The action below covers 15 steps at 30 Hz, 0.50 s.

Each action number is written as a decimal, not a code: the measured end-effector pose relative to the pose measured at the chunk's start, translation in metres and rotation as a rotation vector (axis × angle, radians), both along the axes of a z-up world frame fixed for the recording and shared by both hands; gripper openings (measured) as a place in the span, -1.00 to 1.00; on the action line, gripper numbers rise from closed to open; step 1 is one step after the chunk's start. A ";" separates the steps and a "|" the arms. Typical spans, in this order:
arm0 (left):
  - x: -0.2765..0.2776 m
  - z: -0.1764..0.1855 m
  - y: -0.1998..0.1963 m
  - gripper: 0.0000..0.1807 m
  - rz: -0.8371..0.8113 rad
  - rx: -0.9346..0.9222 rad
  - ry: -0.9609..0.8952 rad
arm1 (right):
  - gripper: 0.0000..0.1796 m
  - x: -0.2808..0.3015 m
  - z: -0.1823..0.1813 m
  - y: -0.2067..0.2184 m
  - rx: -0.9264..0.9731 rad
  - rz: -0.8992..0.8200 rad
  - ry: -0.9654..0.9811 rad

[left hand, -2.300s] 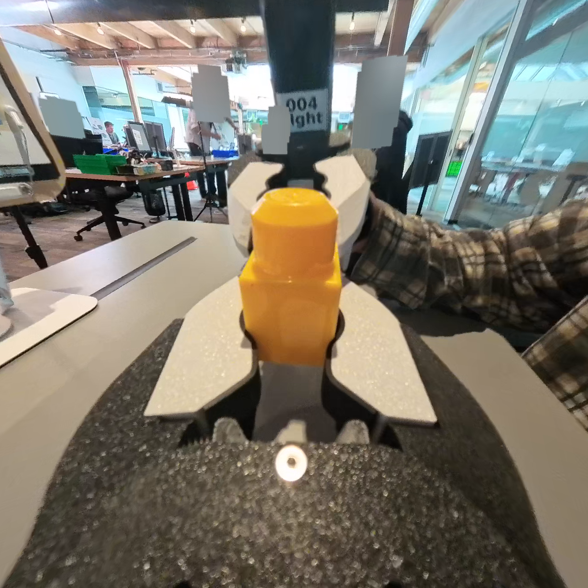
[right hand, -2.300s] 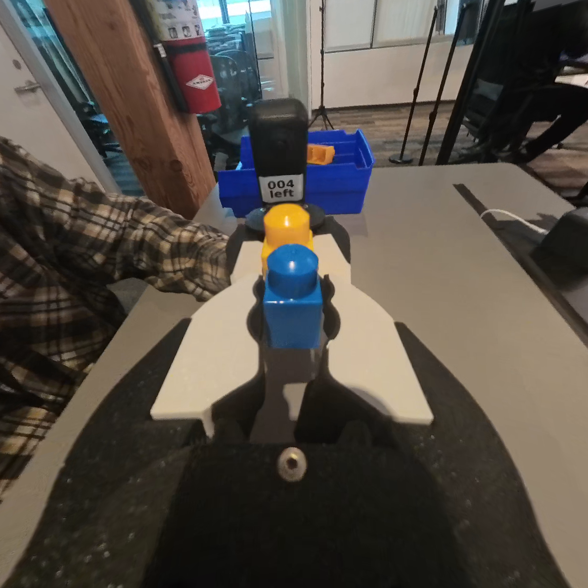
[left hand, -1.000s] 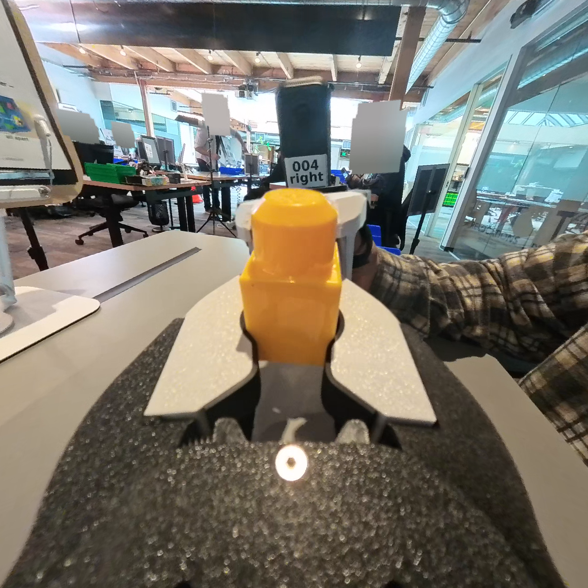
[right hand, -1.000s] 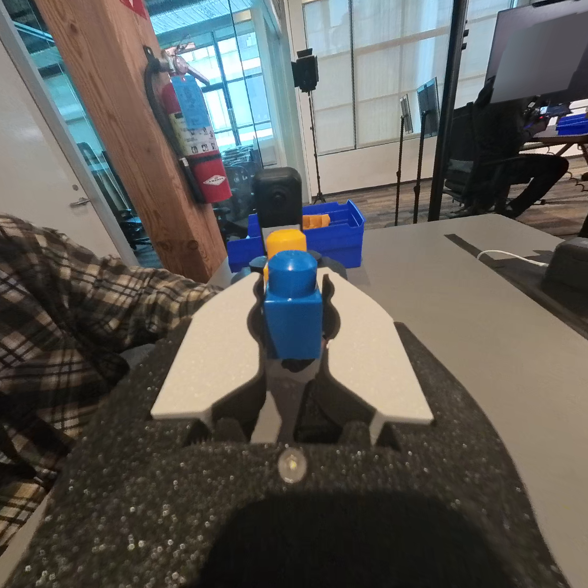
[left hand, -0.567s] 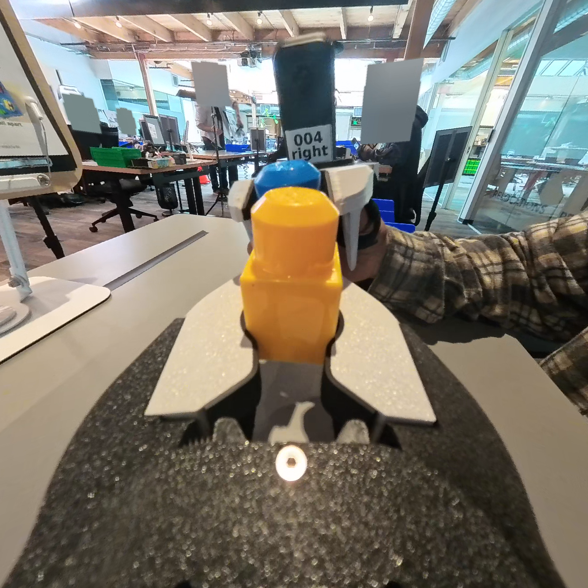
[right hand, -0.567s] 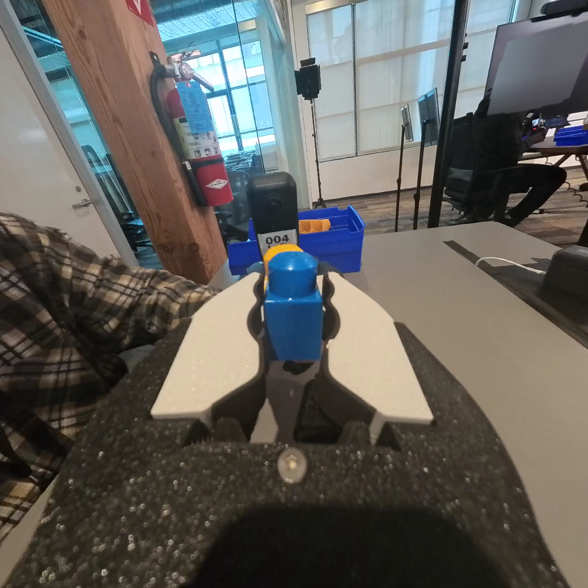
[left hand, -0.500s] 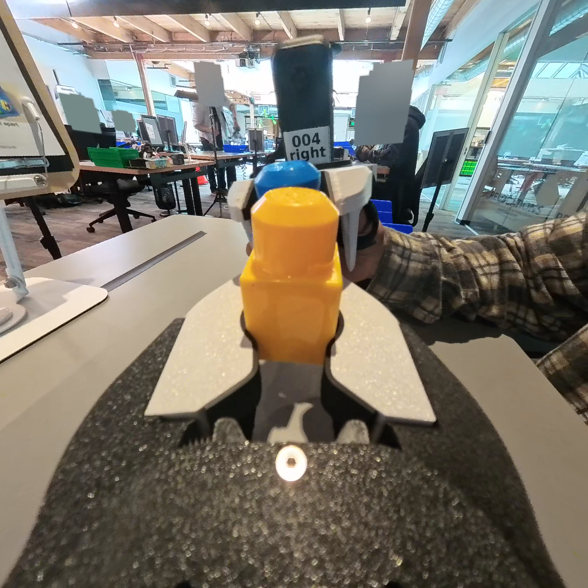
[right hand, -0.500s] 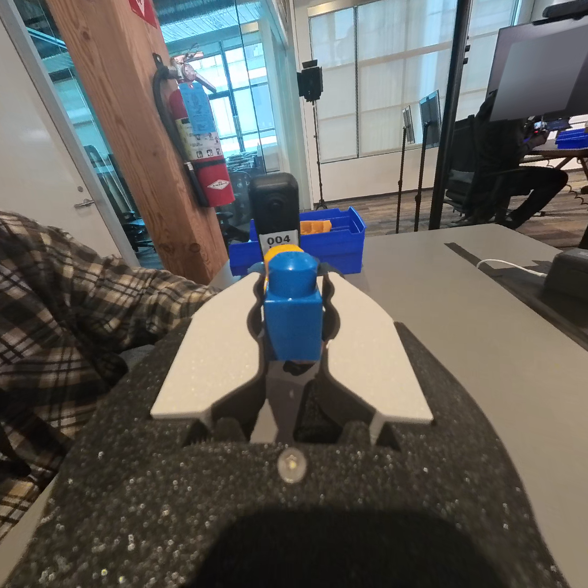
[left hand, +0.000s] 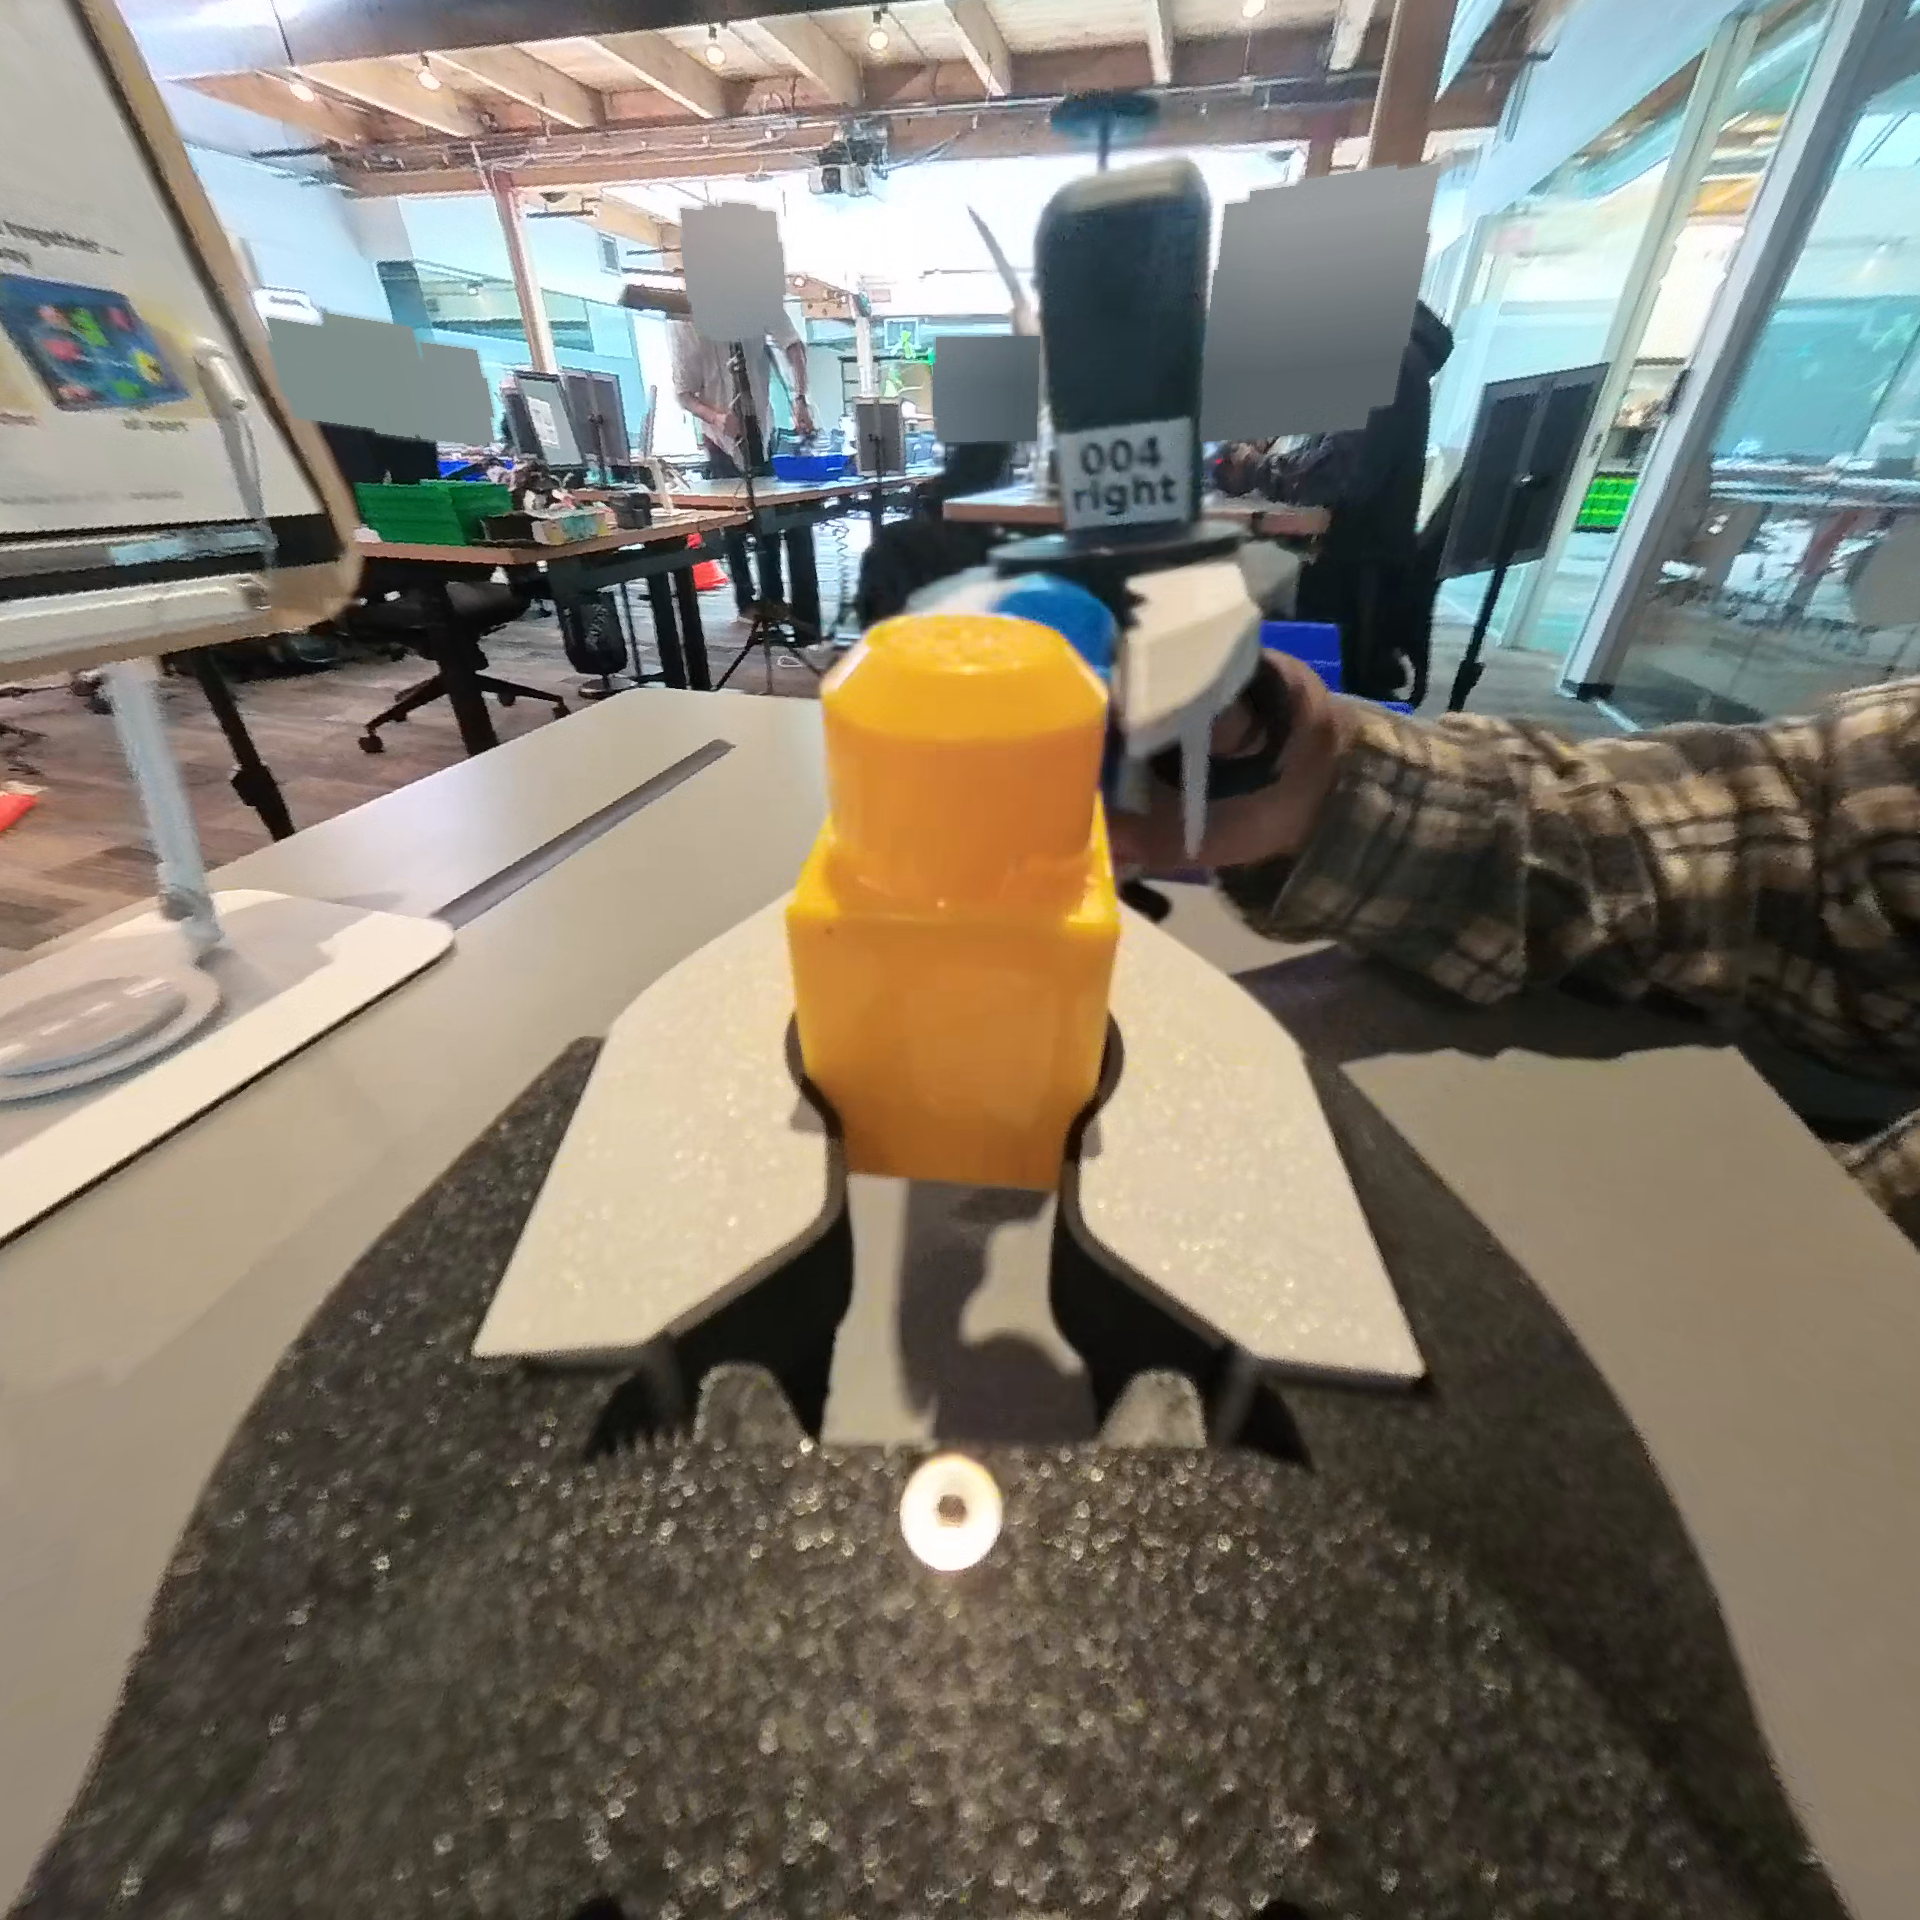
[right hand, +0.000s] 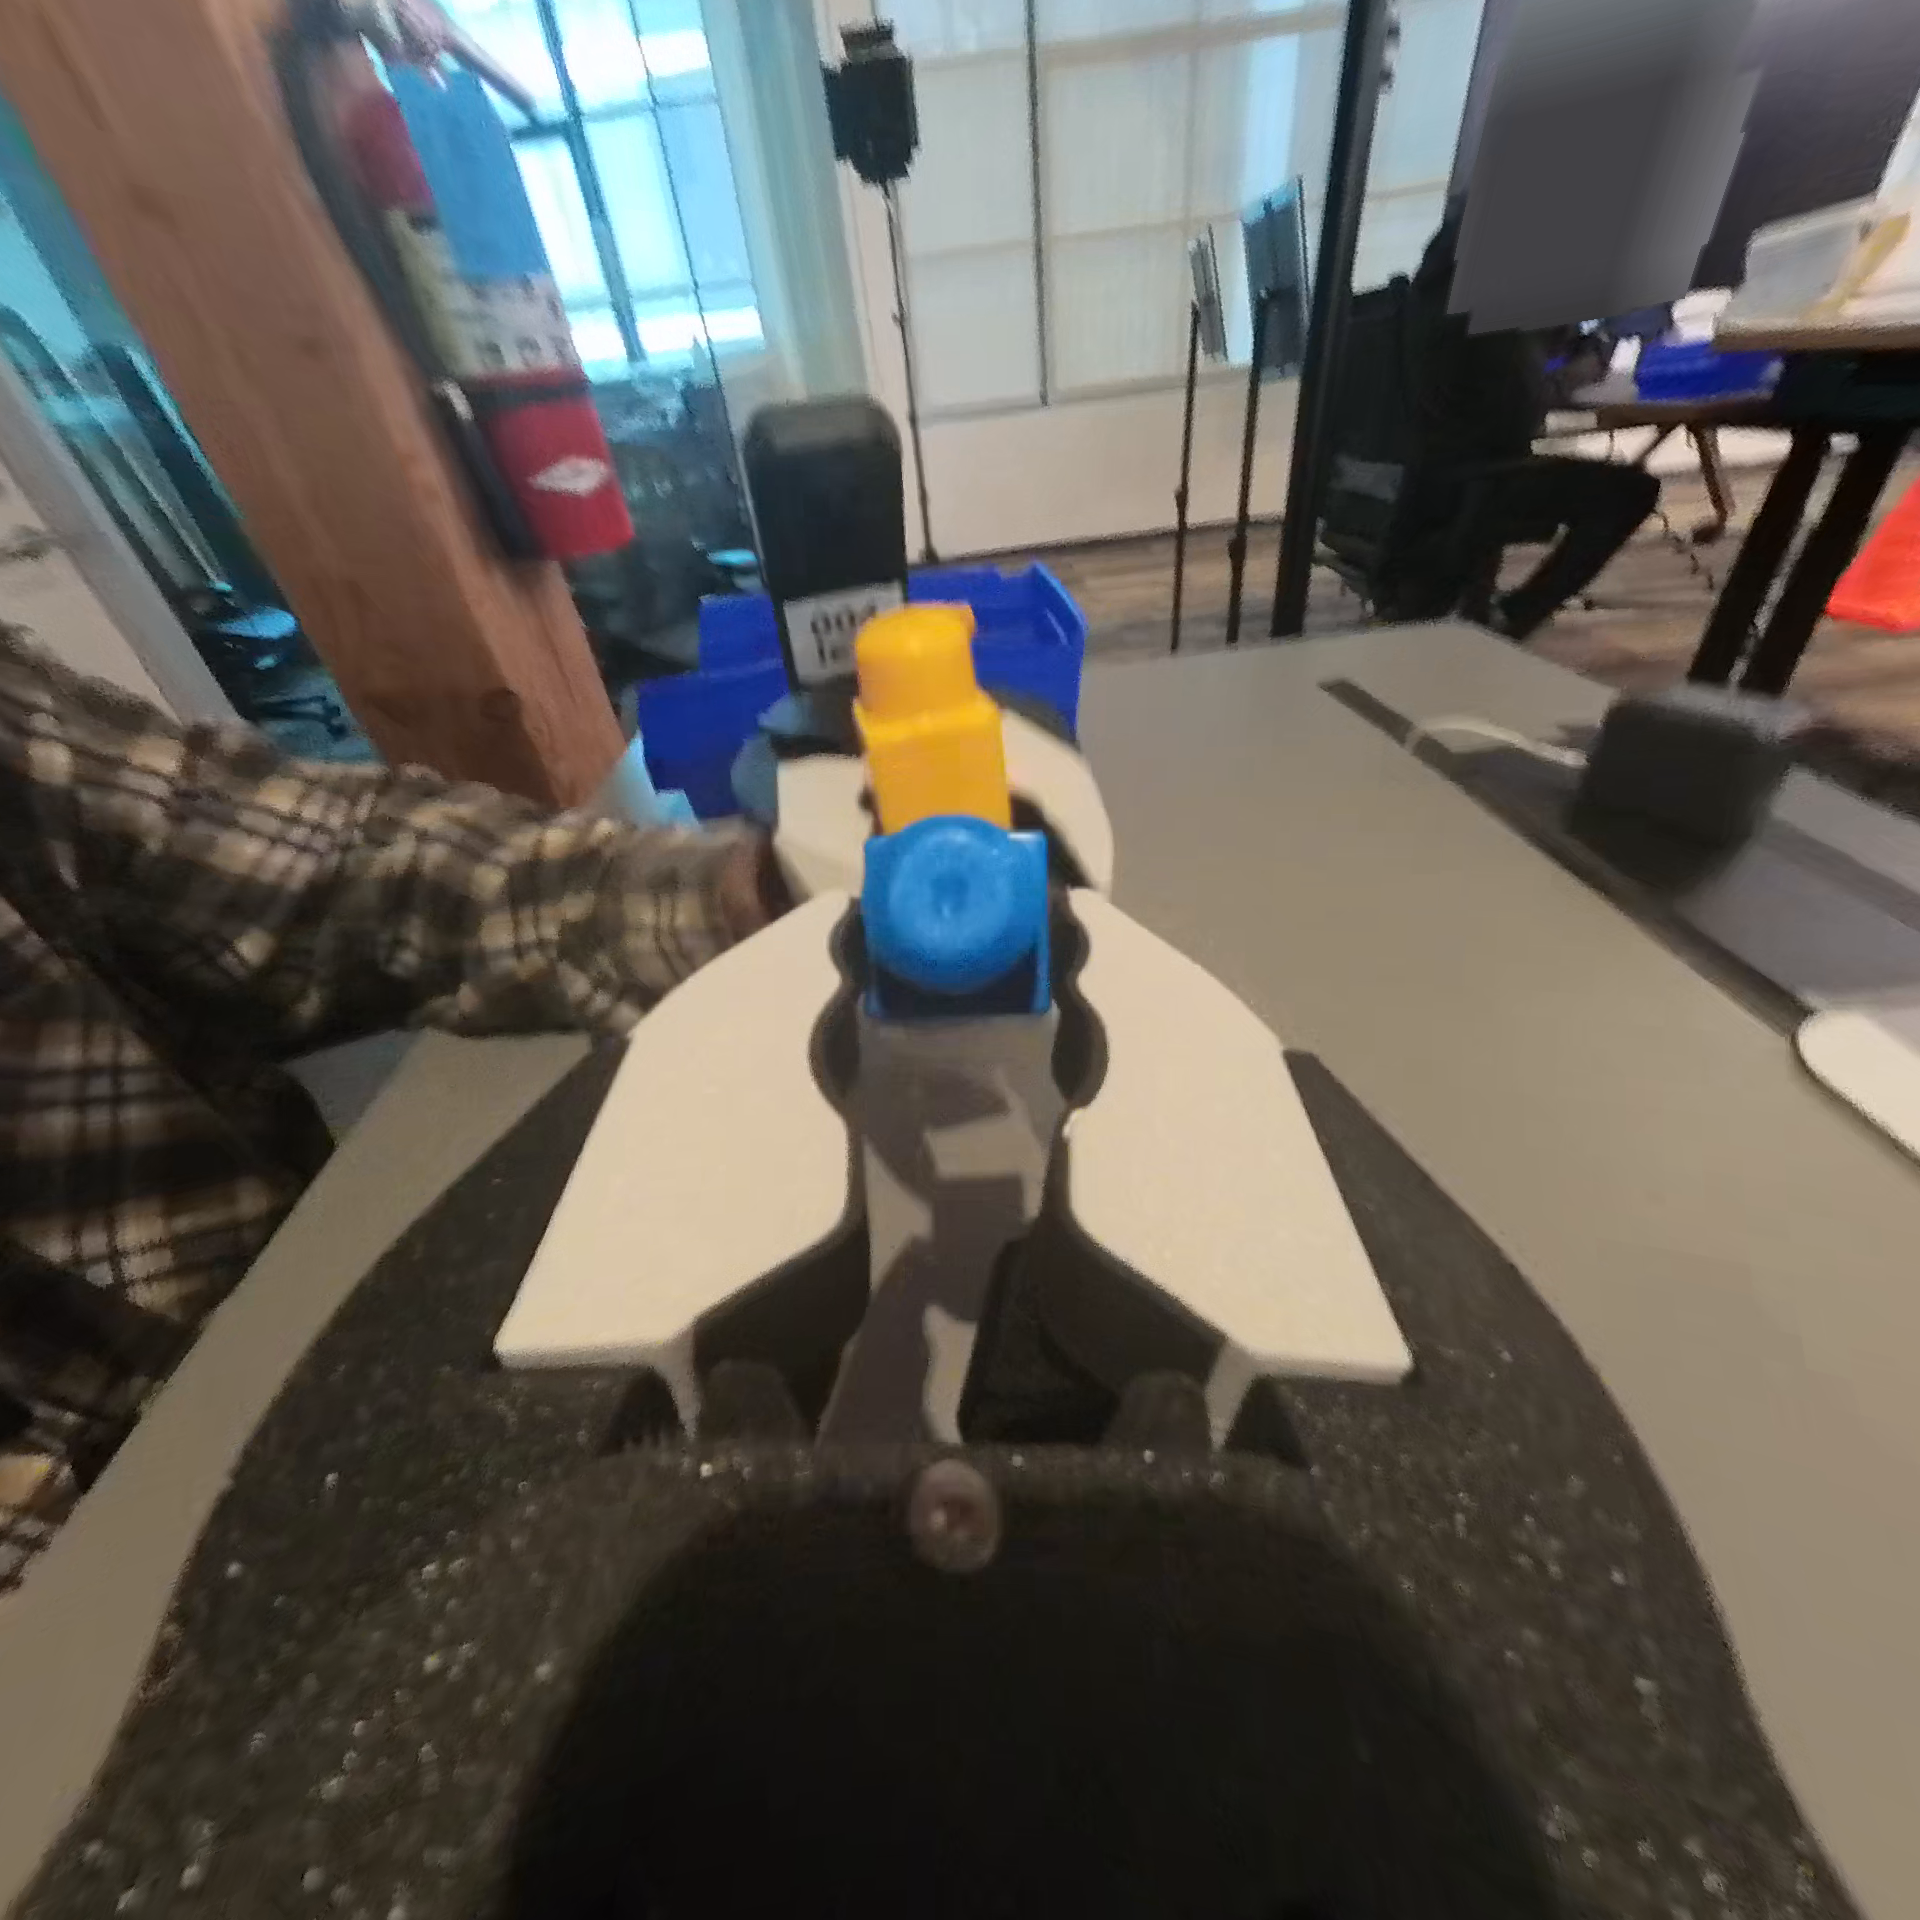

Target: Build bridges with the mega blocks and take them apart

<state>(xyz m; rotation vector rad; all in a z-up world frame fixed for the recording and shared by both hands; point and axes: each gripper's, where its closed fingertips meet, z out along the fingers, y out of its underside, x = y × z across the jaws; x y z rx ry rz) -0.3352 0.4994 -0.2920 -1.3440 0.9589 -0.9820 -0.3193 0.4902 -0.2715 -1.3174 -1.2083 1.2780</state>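
While my left gripper (left hand: 951, 1039) is clamped on the yellow block (left hand: 951, 935), stud up, my right gripper (right hand: 951, 935) is closed on the blue block (right hand: 951, 920), which is tipped so its stud faces my camera. Both blocks are held above the grey table (right hand: 1351, 883), close together; can't tell if they touch. In the left wrist view the blue block (left hand: 1060, 618) peeks out just behind the yellow stud. A blue bin (right hand: 1023, 623) sits on the table's far edge, a plaid sleeve (left hand: 1610, 862) alongside.
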 end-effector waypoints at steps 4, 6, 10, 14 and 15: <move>-0.016 0.000 0.012 -0.53 0.033 -0.021 -0.028 | -0.63 0.009 -0.050 -0.006 -0.029 -0.010 -0.152; -0.023 0.001 0.015 -0.53 0.049 -0.020 -0.036 | -0.63 0.007 -0.070 -0.011 -0.019 0.012 -0.224; -0.027 0.002 0.016 -0.53 0.058 -0.010 -0.036 | -0.63 -0.003 -0.096 -0.021 0.022 0.062 -0.335; -0.024 -0.005 0.017 -0.53 0.060 -0.011 -0.002 | -0.63 -0.004 -0.128 -0.030 0.107 0.107 -0.517; -0.023 -0.006 0.017 -0.53 0.056 -0.013 0.001 | -0.62 -0.004 -0.130 -0.031 0.115 0.115 -0.526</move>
